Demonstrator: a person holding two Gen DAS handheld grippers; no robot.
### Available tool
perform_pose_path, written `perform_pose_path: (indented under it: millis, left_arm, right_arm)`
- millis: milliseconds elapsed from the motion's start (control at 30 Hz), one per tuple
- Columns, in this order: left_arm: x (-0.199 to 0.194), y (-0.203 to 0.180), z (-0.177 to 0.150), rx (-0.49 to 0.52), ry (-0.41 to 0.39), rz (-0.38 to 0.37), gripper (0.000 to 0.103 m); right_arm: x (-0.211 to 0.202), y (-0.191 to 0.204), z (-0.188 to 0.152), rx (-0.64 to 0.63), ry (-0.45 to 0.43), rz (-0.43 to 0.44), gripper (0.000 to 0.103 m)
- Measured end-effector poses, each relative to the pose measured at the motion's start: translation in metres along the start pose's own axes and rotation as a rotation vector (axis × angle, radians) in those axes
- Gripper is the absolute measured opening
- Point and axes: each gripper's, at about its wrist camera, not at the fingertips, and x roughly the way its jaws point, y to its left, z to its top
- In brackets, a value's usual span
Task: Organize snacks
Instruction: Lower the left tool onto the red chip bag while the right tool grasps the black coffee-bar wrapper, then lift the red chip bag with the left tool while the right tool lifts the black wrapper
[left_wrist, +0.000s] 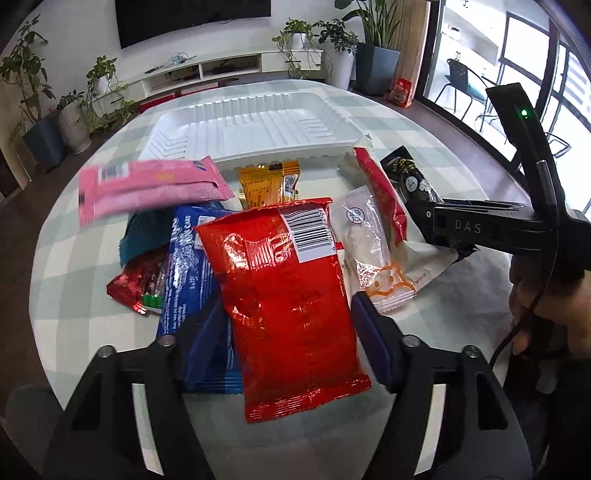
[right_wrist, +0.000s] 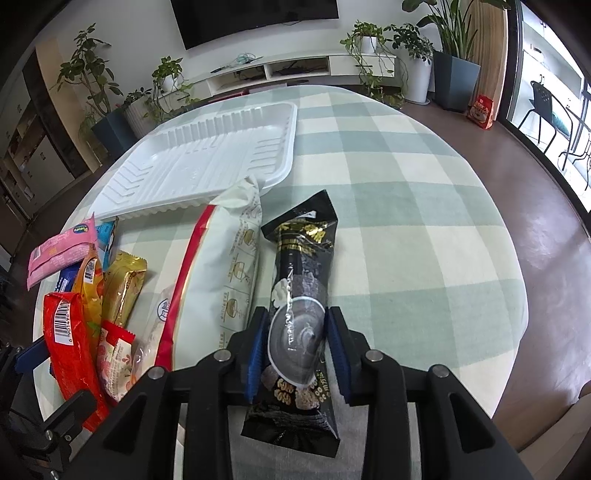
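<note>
- Sitting closest to the left hand-held gripper (left_wrist: 291, 332) is the big red bag (left_wrist: 291, 295), and the jaws are standing wide on both sides of it, not squeezing yet, probably getting ready to grab it.
- Lying flat on the checked counter (right_wrist: 406, 206), the white tray (right_wrist: 207, 155) is waiting empty behind the pile, likely for snacks to go in.
- Squeezing narrow, the right hand-held gripper (right_wrist: 295, 343) is holding the black packet (right_wrist: 299, 295) by its middle, which is keeping it steady for lifting.
</note>
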Motion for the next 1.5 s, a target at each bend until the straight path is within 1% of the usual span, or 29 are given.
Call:
perform_pose_path:
  millis: [67,100,133,167,200,267,333,367,500,600,733,800,833,867,933,967,1033,1200,1500]
  left_arm:
    - [0.003,0.003,-0.002,-0.008,0.009,-0.033,0.052]
    - [0.003,0.004,-0.002,-0.005,0.009,-0.036,0.050]
    - [0.003,0.003,-0.003,0.000,0.008,-0.034,0.046]
    - [0.003,0.003,-0.004,0.007,0.007,-0.039,0.044]
    - [0.003,0.003,-0.004,0.011,0.005,-0.043,0.043]
    - [0.002,0.003,-0.006,0.022,0.002,-0.056,0.034]
    - [0.001,0.004,-0.008,0.028,-0.003,-0.074,0.029]
    - [0.000,0.005,-0.009,0.032,-0.005,-0.080,0.029]
    - [-0.003,0.009,-0.011,0.025,-0.004,-0.103,0.027]
    - [-0.005,0.013,-0.011,0.012,-0.002,-0.139,0.025]
    - [-0.012,0.018,-0.011,-0.012,-0.012,-0.187,0.025]
    - [-0.015,0.020,-0.011,-0.019,-0.019,-0.204,0.025]
    - [-0.017,0.022,-0.011,-0.024,-0.022,-0.209,0.025]
    - [-0.019,0.023,-0.012,-0.028,-0.026,-0.216,0.025]
    - [-0.023,0.026,-0.013,-0.038,-0.031,-0.224,0.025]
    - [-0.025,0.029,-0.014,-0.048,-0.034,-0.238,0.025]
    - [-0.027,0.033,-0.015,-0.061,-0.036,-0.252,0.025]
    - [-0.034,0.044,-0.018,-0.087,-0.052,-0.287,0.025]
    - [-0.046,0.056,-0.020,-0.117,-0.088,-0.339,0.025]
  right_arm:
    - [0.000,0.001,0.000,-0.004,-0.001,0.002,0.038]
    - [0.000,0.001,-0.001,-0.005,-0.002,0.003,0.038]
    - [0.000,0.002,-0.001,-0.007,-0.002,0.003,0.038]
    - [0.000,0.002,-0.001,-0.007,-0.003,0.002,0.038]
    - [0.000,0.002,-0.001,-0.008,-0.003,0.003,0.038]
    - [0.000,0.002,-0.001,-0.008,-0.004,0.005,0.039]
    - [0.000,0.003,-0.002,-0.009,-0.004,0.006,0.041]
    - [0.000,0.003,-0.001,-0.009,-0.004,0.005,0.042]
    - [0.000,0.004,-0.002,-0.010,-0.006,0.009,0.051]
    - [0.001,0.007,-0.003,-0.021,-0.009,0.007,0.057]
    - [0.001,0.008,-0.002,-0.023,-0.013,0.004,0.058]
    - [0.001,0.008,-0.002,-0.025,-0.013,0.011,0.056]
    - [0.001,0.008,-0.002,-0.026,-0.014,0.015,0.050]
    - [0.002,0.009,-0.002,-0.029,-0.014,0.017,0.049]
    - [0.002,0.008,-0.001,-0.032,-0.012,0.022,0.035]
    - [0.002,0.007,-0.001,-0.032,-0.011,0.029,0.033]
    - [0.002,0.006,-0.001,-0.027,-0.011,0.046,0.030]
    - [0.001,0.004,0.000,-0.015,-0.015,0.059,0.026]
    - [-0.013,-0.007,0.001,0.043,-0.075,0.086,0.025]
